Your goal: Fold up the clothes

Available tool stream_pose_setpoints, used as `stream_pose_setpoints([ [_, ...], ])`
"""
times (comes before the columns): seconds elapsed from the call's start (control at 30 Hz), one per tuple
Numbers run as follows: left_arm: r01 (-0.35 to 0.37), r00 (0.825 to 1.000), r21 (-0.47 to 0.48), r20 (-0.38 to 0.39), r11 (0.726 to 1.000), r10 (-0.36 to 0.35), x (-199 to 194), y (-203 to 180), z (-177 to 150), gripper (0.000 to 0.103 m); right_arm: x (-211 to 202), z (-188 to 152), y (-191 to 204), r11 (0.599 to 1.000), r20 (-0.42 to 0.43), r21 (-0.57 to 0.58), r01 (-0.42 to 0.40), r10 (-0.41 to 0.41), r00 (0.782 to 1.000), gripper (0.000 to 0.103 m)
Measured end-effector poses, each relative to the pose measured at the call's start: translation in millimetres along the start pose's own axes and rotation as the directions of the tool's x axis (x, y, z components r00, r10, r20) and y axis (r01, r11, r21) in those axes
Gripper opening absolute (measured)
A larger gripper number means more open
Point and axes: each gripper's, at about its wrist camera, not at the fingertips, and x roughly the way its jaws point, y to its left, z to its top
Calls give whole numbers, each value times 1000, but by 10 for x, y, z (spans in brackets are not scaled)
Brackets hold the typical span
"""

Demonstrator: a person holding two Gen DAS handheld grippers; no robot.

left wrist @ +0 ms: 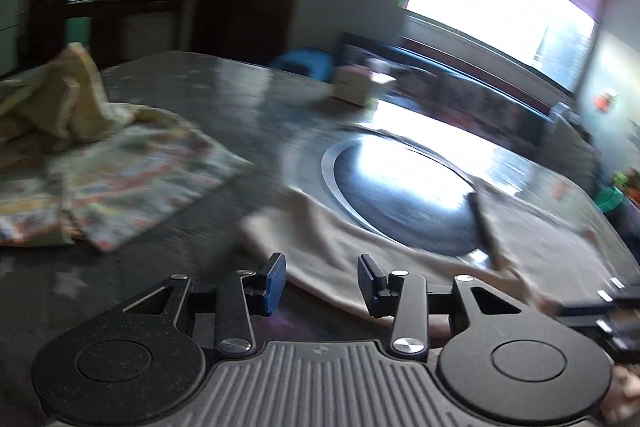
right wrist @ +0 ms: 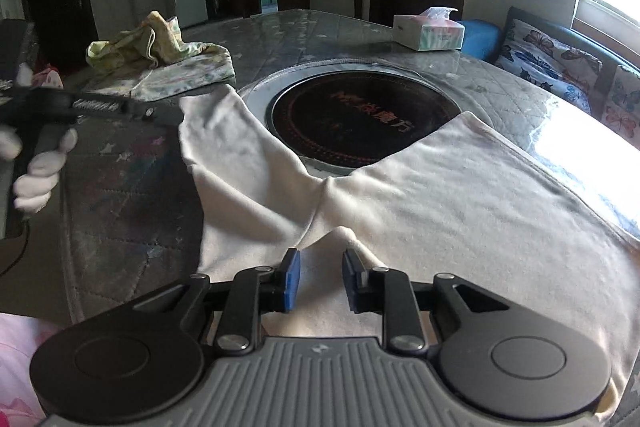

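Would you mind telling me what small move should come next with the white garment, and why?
Probably close the right gripper on the white garment. Its jaws stand apart over the cloth, gripping nothing, and the garment lies spread, not yet folded, partly over the round cooktop.

Left hand-held gripper (left wrist: 322,285) gapes empty – right one (right wrist: 319,283) too (narrower gap), both pitched downward

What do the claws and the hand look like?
Each claw, left and right, has black metal arms, blue pads, two round black discs and a grey ribbed base. Silver screws join the arms. The hand on the left claw's black handle wears a white glove.
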Motion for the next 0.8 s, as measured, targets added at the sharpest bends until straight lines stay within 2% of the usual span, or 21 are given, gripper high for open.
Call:
stream_pose_setpoints([
  [0.1,-71,997,-31,13,997,71,89,87,74,48,-84,12,19,1000,18,-4,-2,2,1000,24],
  [0.2,-94,996,-51,-1,994,94,188,136,102,48,-180,18,33,1000,38,-4,-1,1,999,25],
  [0.33,-90,996,-86,-20,992,89,302,159,111,45,-337,-1,34,1000,74,10,4,-5,997,30],
  [0.47,-106,994,-124,-22,987,104,361,170,113,32,-496,-61,23,999,100,32,19,-22,995,31],
  [0.53,-115,993,-141,-21,983,114,349,181,105,14,-554,-105,-1,998,106,49,30,-35,994,31],
  [0.57,-120,993,-151,-22,981,118,353,196,107,11,-582,-130,-14,998,108,60,33,-40,993,31],
  [0.7,-97,995,-169,-2,981,98,276,163,143,5,-690,-233,-63,994,121,99,53,-65,990,31],
  [0.8,-32,998,-141,40,990,38,139,1,242,5,-785,-328,-122,988,133,135,73,-91,987,31],
])
